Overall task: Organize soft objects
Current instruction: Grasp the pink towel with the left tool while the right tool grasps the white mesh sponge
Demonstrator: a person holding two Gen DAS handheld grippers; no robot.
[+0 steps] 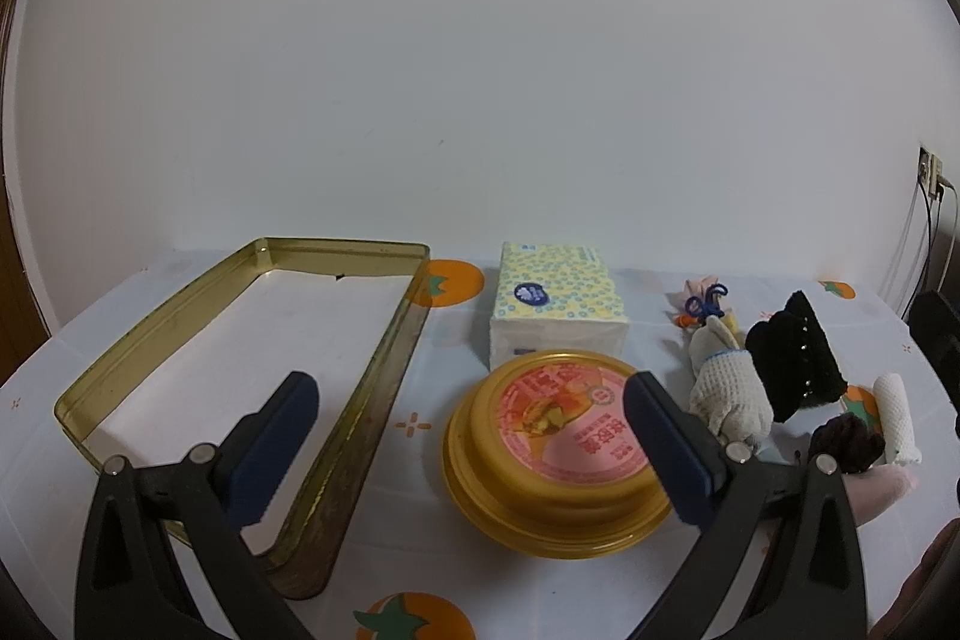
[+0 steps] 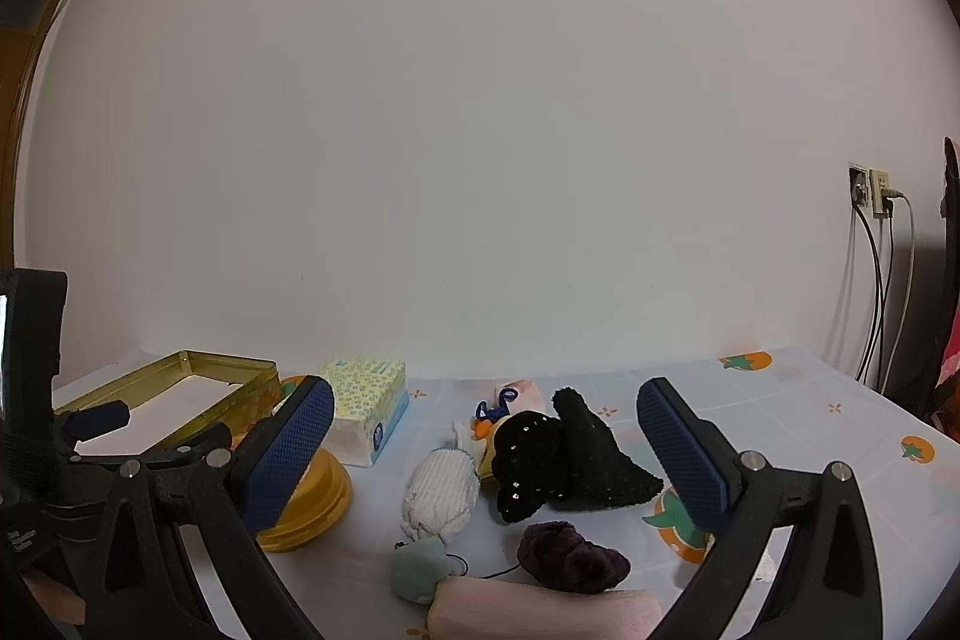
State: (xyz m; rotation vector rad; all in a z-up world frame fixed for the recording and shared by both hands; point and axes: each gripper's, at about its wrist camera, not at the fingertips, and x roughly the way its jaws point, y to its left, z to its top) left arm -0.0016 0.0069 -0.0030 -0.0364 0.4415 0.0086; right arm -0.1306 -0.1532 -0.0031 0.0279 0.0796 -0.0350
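Plainly, both tools are empty: the left gripper [image 1: 471, 427] stands wide above the round gold tin [image 1: 555, 451], and the right gripper [image 2: 485, 445] stands wide over the soft pile. That pile lies on the fruit-print cloth [image 2: 798, 418] to the right of the round tin and the tissue pack [image 2: 369, 409]. In it are a white ribbed sock [image 2: 441, 490], a black knit piece [image 2: 570, 454] dotted with studs, a dark fuzzy scrunchie [image 2: 570, 556] and a pink roll [image 2: 540, 610], lying close, some touching. All look light, limp and grippy; I would pinch each at its thickest fold, since a loose edge would likely sag or drag its neighbour. The open rectangular tin [image 1: 240, 370], stiff and shiny, looks the likely home.
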